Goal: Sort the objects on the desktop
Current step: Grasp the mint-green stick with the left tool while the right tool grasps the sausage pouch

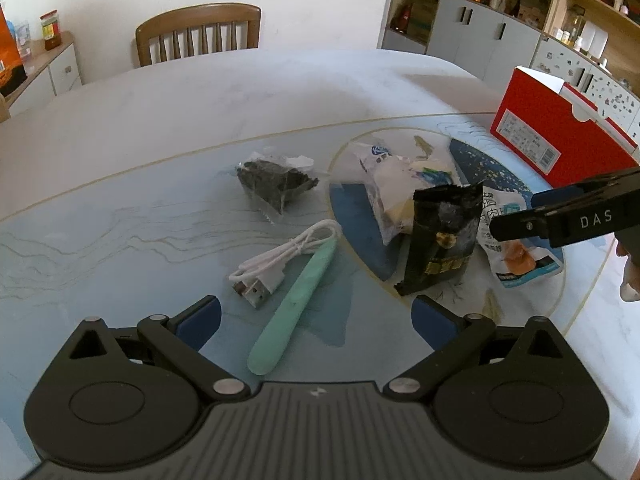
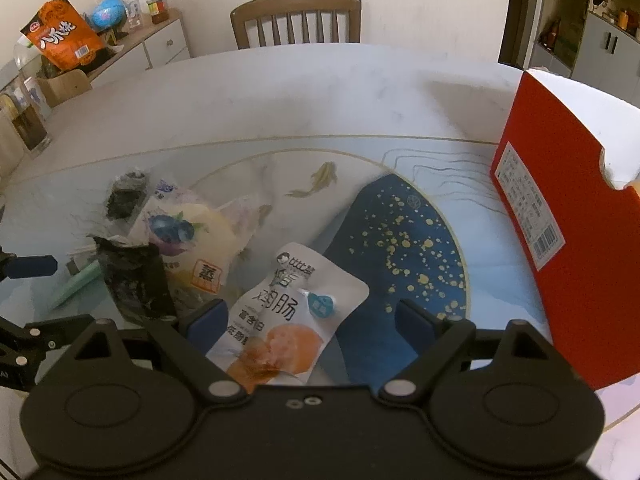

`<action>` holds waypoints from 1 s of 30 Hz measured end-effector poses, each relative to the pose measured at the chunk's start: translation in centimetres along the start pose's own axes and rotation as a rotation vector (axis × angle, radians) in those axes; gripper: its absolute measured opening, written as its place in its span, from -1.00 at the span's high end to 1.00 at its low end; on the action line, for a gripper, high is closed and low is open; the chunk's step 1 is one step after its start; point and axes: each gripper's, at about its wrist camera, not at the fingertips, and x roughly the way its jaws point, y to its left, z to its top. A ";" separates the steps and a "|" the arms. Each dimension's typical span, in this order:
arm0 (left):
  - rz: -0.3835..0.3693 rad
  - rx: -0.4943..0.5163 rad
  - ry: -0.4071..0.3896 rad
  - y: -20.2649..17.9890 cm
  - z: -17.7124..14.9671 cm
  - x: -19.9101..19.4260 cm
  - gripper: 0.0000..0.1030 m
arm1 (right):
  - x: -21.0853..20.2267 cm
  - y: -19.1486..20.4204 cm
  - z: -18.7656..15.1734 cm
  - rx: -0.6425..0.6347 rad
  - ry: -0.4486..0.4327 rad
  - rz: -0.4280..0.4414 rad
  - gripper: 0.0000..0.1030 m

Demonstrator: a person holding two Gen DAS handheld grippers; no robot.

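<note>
Marble table (image 1: 200, 112) is carrying everything we are sorting. We are seeing the red box (image 2: 568, 216) standing at its right edge, snack packets piled left of it. Our right gripper (image 2: 310, 322) is hovering wide open, empty, over the white sausage pouch (image 2: 296, 312). Our left gripper (image 1: 316, 322), equally open and empty, is hanging above the mint pen (image 1: 296, 304), which is touching the white cable (image 1: 276, 264).

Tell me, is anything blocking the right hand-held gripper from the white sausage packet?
Nothing visible does. The right hand-held gripper is open, with the white sausage packet lying flat directly between its fingers; the black snack bag stands off to the left.
</note>
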 end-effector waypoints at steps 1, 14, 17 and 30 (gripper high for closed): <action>-0.001 -0.001 0.002 0.0 -0.1 0.1 -0.97 | 0.1 -0.1 0.0 0.004 0.001 -0.001 -0.75; 0.088 0.080 -0.004 -1.3 -0.5 0.1 -0.57 | 1.2 0.3 0.0 0.012 0.005 -0.008 -0.68; 0.087 0.081 -0.003 -1.3 -0.6 0.0 -0.53 | 1.2 0.5 -0.1 0.005 -0.001 -0.018 -0.63; 0.076 0.096 -0.008 -1.5 -0.1 -0.4 0.68 | 0.4 0.4 -0.4 0.022 -0.030 0.010 0.19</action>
